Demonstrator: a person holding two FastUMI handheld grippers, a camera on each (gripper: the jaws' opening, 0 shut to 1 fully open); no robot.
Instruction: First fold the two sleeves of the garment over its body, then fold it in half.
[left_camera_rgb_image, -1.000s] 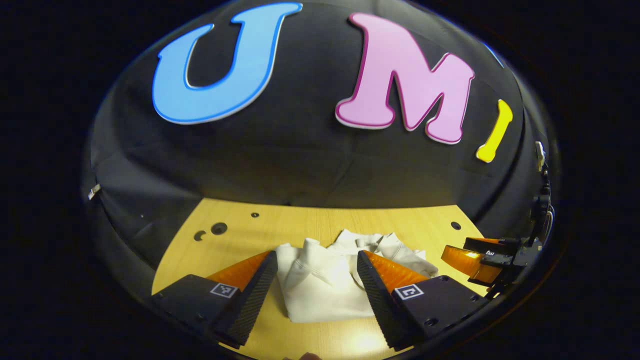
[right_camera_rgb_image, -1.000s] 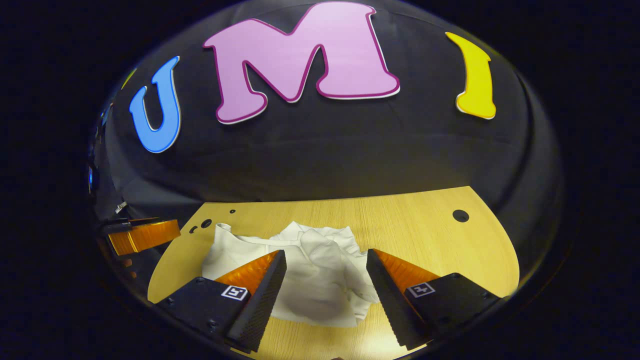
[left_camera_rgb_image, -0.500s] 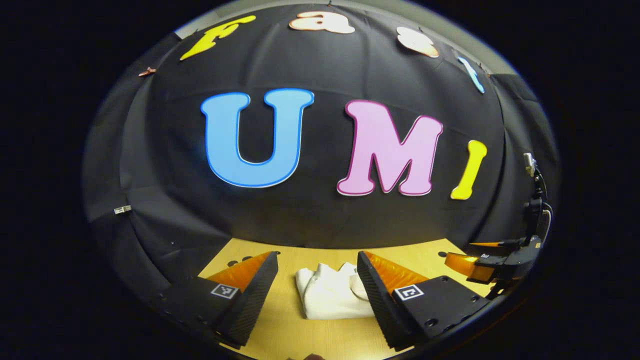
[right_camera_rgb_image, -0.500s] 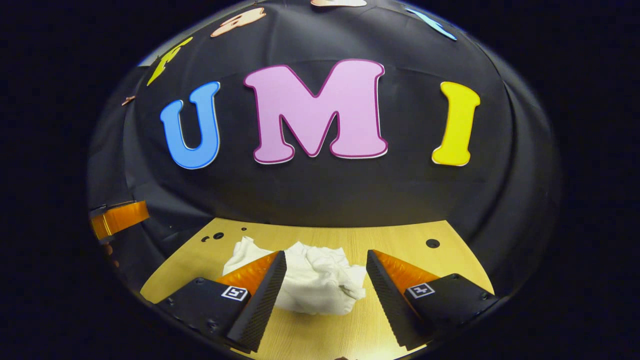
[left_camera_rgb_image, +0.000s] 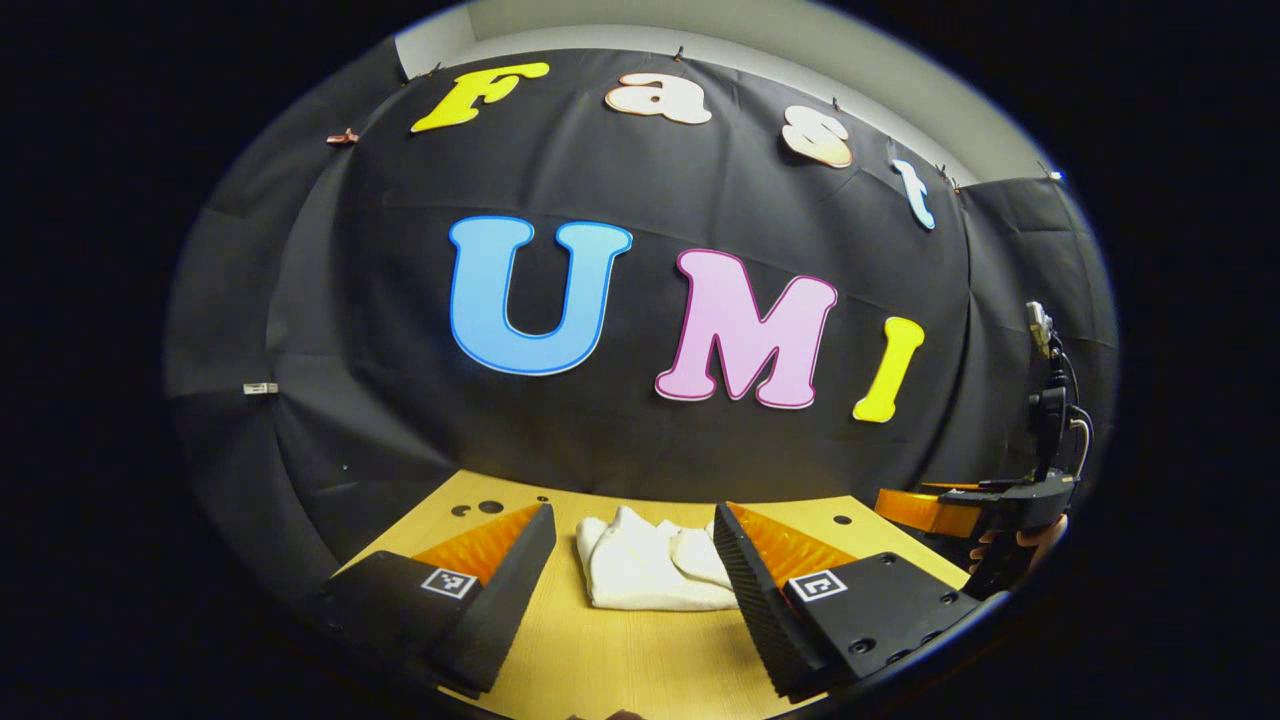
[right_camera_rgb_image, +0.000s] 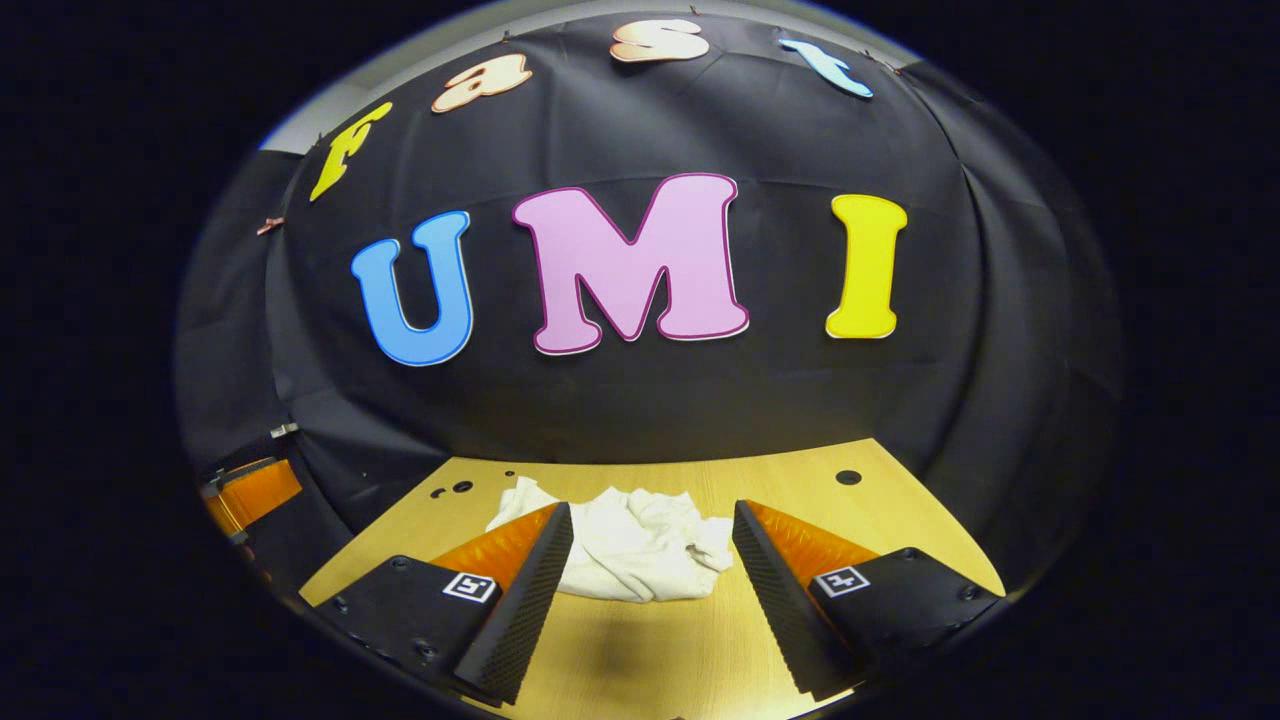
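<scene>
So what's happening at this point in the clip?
A person holds a two-finger gripper in each hand over a wooden table. A white garment lies on it in a compact, somewhat rumpled bundle, so the folding looks about done. The left gripper and the right gripper are both open, holding nothing, raised off the cloth on the near side. The right gripper also shows at the edge of the left gripper view.

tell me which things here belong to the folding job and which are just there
Job:
white garment, folded in a bundle on the table
left gripper, fingers open
right gripper, fingers open

Just there:
wooden table
round holes in the tabletop
</scene>
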